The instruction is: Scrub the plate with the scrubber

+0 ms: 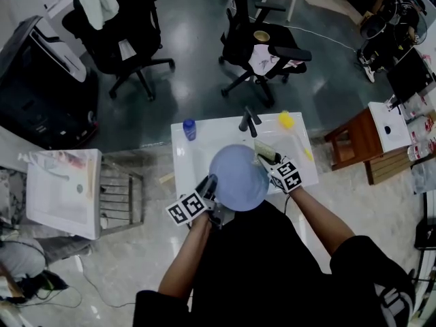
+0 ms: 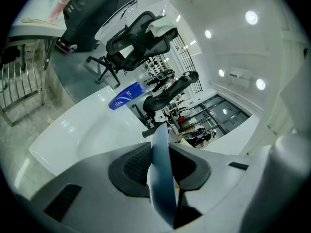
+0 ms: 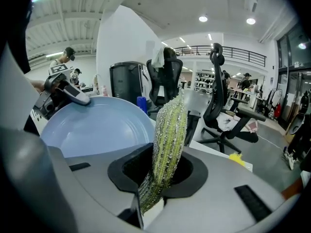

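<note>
A pale blue plate (image 1: 238,177) hangs over the white sink (image 1: 187,161), held by its near-left rim in my left gripper (image 1: 210,188). In the left gripper view the plate (image 2: 162,176) stands edge-on between the jaws, which are shut on it. My right gripper (image 1: 270,161) sits at the plate's right side, shut on a green, silvery scrubber (image 3: 167,144). In the right gripper view the scrubber stands upright just right of the plate's face (image 3: 97,127), and the left gripper (image 3: 80,100) shows at the plate's far rim.
A black faucet (image 1: 248,120) stands at the sink's back edge, with a blue bottle (image 1: 189,129) at the back left and a yellow object (image 1: 286,119) at the back right. A metal rack (image 1: 117,193) stands to the left, a wooden stool (image 1: 361,138) to the right, office chairs (image 1: 262,50) behind.
</note>
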